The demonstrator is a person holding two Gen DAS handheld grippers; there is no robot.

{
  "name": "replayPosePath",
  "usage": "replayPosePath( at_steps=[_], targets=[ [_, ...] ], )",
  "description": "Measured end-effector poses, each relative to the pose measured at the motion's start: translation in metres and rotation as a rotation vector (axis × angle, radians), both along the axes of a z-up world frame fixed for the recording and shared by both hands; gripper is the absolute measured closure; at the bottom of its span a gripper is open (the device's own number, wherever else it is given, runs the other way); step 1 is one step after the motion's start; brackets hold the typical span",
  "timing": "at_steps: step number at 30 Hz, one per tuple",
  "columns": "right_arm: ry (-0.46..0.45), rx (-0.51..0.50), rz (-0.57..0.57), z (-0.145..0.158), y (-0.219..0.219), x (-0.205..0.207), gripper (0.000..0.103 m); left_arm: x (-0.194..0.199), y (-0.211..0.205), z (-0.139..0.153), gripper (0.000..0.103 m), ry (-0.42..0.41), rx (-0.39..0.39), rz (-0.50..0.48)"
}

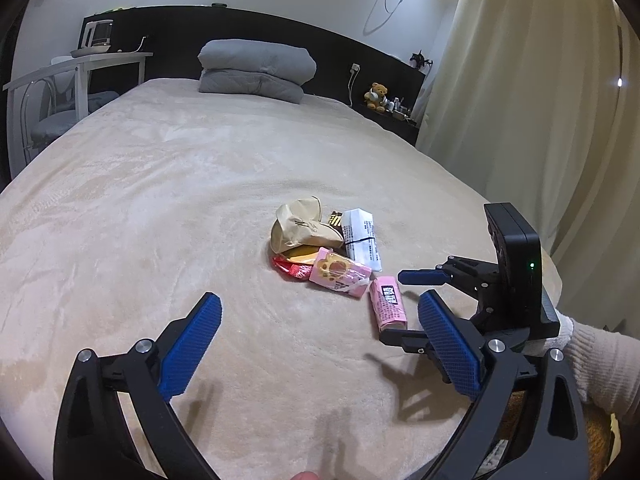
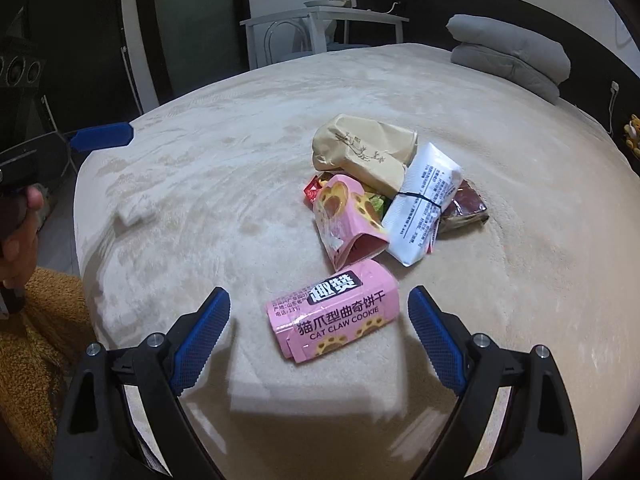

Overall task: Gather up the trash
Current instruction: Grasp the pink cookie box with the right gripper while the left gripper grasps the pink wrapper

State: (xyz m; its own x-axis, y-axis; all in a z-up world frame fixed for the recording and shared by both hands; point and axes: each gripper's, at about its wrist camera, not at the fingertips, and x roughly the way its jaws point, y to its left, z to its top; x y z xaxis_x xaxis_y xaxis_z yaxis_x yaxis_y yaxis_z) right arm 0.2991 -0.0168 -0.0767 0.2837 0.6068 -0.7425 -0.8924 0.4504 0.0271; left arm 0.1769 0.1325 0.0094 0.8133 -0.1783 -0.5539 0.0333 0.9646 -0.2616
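On the bed (image 2: 200, 160), both open grippers hold nothing; the right gripper (image 2: 319, 316) should straddle the pink cookie box (image 2: 334, 312) squarely, while the left gripper (image 1: 320, 336) waits.

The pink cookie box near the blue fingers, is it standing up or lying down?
Lying down. The pink cookie box rests flat on its side on the bed, label facing up, between the open right hand-held gripper fingers.

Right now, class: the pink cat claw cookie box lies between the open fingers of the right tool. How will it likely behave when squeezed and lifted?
The pink cookie box looks like thin card with an end flap open, so it will probably crush somewhat under the right tool. It seems empty, hence light. Flat-sided on the soft bed cover, it should not roll, though it may sink in when pressed.
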Motion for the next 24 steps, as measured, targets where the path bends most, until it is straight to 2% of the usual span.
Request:
replayPosePath(
  at_steps=[4,5,6,10,14,24],
  targets=[
    [-0.014,-0.033,0.023,-0.011,0.006,0.004,0.018,0.014,0.003,-0.008,0.007,0.019,0.030,-0.011],
    [-0.019,-0.047,0.020,-0.013,0.007,0.005,0.032,0.018,0.004,-0.011,0.007,0.031,0.033,-0.011],
    [-0.024,-0.055,0.017,-0.014,0.007,0.004,0.034,0.022,0.004,-0.014,0.007,0.042,0.037,-0.012],
    [-0.032,-0.035,0.036,-0.005,0.000,-0.005,0.034,0.032,0.002,-0.020,0.007,0.054,0.067,-0.037],
    [-0.038,0.014,0.009,0.010,-0.016,-0.010,0.034,0.039,0.003,-0.022,0.007,0.048,0.057,-0.050],
    [-0.055,0.093,-0.072,0.039,-0.059,-0.010,0.034,0.069,-0.011,-0.031,0.007,0.063,0.107,-0.079]
  ],
)
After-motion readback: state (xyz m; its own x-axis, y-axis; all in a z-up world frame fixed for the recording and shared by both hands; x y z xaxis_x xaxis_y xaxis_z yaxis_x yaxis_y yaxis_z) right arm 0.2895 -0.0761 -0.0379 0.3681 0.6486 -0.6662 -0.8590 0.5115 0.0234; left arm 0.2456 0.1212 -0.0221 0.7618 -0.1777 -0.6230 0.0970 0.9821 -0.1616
